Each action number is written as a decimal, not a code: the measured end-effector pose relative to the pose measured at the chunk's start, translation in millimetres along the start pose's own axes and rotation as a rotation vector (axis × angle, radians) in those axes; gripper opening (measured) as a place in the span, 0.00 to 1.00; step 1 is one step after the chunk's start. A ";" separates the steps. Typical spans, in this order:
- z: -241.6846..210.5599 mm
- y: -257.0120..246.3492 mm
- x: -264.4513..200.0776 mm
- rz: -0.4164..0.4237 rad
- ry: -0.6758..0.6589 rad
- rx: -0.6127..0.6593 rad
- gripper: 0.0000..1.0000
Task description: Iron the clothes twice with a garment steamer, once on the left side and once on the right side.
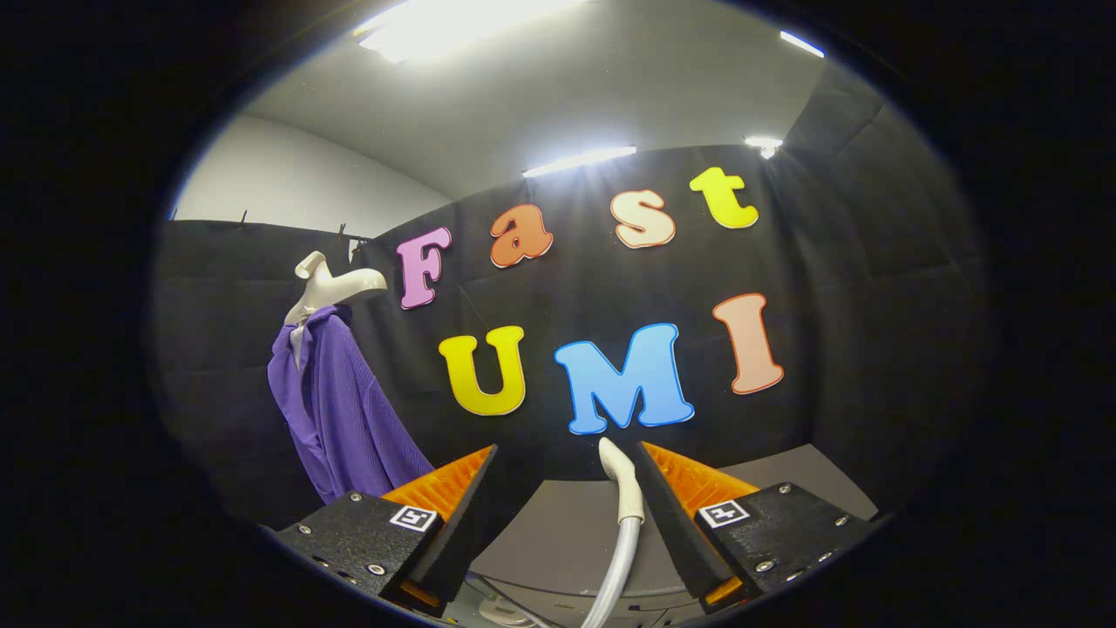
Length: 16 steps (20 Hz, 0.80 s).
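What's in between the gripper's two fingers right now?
In the gripper view, the white steamer handle with its hose stands between the open gripper's fingers, close by one of them, not squeezed yet.

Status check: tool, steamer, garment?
Tool open, gripping nothing. Steamer handle upright between fingers, by right one. Purple garment hangs beyond left finger. Nothing in between.

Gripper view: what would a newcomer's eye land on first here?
The purple garment draped on a white hanger stands out, hanging off to the left beyond the fingers. Between the open gripper's fingers, close to the right one, rises the white steamer head on its pale hose; neither finger presses on it.
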<state>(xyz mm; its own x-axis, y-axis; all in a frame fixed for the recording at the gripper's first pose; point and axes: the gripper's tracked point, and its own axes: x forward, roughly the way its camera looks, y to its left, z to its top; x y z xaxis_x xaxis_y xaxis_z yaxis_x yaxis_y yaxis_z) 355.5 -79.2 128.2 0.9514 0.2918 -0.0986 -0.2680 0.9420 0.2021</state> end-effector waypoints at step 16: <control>-73.0 -62.7 167.1 0.055 0.279 0.253 0.94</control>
<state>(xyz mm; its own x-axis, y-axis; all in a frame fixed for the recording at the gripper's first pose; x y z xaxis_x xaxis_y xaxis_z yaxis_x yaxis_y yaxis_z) 520.2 -77.4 27.8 0.8491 0.4080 -0.3355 -0.2387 0.8630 0.4453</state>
